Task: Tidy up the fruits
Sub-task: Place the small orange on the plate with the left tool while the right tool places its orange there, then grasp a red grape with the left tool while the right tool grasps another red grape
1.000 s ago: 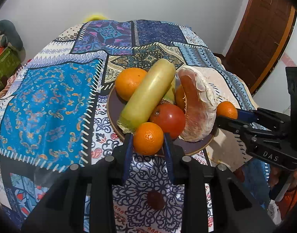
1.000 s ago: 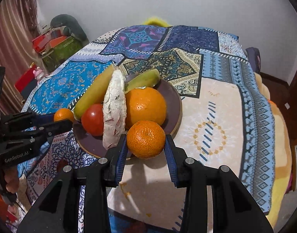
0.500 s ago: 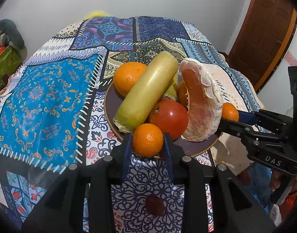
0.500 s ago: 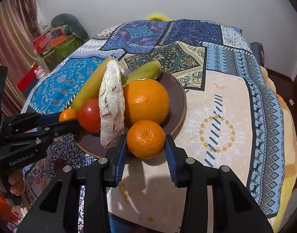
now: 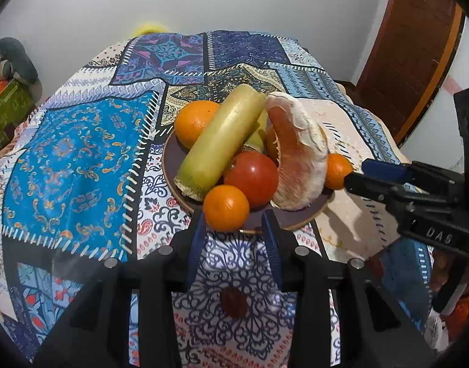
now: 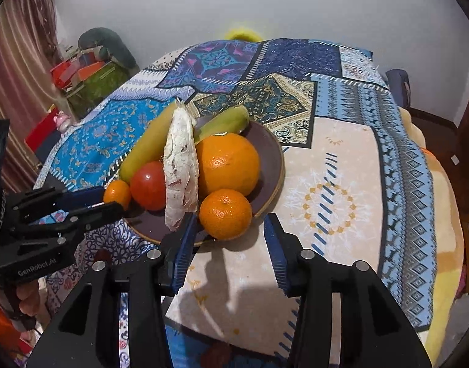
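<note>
We see a dark purple-brown plate [image 5: 173, 165] holding two orange mandarins [image 5: 226, 208] [image 6: 225, 213], a bigger orange [image 6: 227, 164], a red tomato [image 5: 252, 178], a yellow-green gourd [image 5: 222, 141] and a peeled pomelo wedge [image 5: 298, 159] with pink flesh and white pith. The tablecloth [image 5: 71, 165] is blue, navy, white and beige patchwork with paisley and geometric prints. Both grippers are black with blue pads [image 6: 182, 245].
</note>
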Demonstrator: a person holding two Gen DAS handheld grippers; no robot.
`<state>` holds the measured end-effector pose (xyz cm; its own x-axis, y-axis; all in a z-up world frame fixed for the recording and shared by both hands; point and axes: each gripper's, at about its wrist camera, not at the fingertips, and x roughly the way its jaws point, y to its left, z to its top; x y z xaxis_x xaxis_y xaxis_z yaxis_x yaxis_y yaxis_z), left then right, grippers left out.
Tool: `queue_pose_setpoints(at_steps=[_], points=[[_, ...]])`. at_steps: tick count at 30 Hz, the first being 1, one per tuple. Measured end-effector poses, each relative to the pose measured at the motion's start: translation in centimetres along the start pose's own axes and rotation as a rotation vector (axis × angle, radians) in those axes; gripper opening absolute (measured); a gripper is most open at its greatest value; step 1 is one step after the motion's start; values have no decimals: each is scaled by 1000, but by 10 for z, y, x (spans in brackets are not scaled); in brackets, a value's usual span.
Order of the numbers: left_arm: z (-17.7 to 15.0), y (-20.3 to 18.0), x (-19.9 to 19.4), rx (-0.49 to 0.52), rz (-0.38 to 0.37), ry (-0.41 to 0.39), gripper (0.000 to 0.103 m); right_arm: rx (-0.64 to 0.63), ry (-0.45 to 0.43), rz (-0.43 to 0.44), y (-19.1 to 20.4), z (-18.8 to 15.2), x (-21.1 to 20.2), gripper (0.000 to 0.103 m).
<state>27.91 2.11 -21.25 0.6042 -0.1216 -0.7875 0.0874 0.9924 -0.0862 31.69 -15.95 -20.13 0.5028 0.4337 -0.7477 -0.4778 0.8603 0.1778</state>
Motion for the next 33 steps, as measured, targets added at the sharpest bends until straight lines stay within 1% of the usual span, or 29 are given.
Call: queue_pose_setpoints(at_steps=[5,8,9,14,17,21,24,25,26,28,31,33], points=[[-7,-5,-20,23,15,-14,38,7,-10,-18,-1,-5,-20,43],[-11,-3,-32,13,16,-19,38,33,-17,-21,-3,-9,-31,49],[-12,-3,-36,9,18,-21,38,42,-19,-21,-3,-10,-34,50],[-22,0,-54,2,32,-31,38,53,-2,-27,1,-19,-46,50],[-27,1,-65,1,37,-37,38,44,-17,-42,6,-22,-57,50],[-33,2,-77,-2,45,-46,38,18,-63,-61,10,-17,-83,50],[-39,5,-87,-8,48,-57,39,-30,-93,-105,13,-14,-104,50],[-40,7,-89,-12,50,-58,41,-45,-95,-116,14,-14,-110,50],[-42,8,-90,-16,51,-58,43,-64,-92,-127,14,-15,-115,50],[-46,10,-93,-24,48,-53,43,-95,-82,-142,14,-19,-122,50],[-52,11,-92,-26,53,-41,43,-110,-43,-137,12,-29,-120,50],[-56,11,-88,-25,54,-27,43,-111,-8,-133,10,-39,-111,50]])
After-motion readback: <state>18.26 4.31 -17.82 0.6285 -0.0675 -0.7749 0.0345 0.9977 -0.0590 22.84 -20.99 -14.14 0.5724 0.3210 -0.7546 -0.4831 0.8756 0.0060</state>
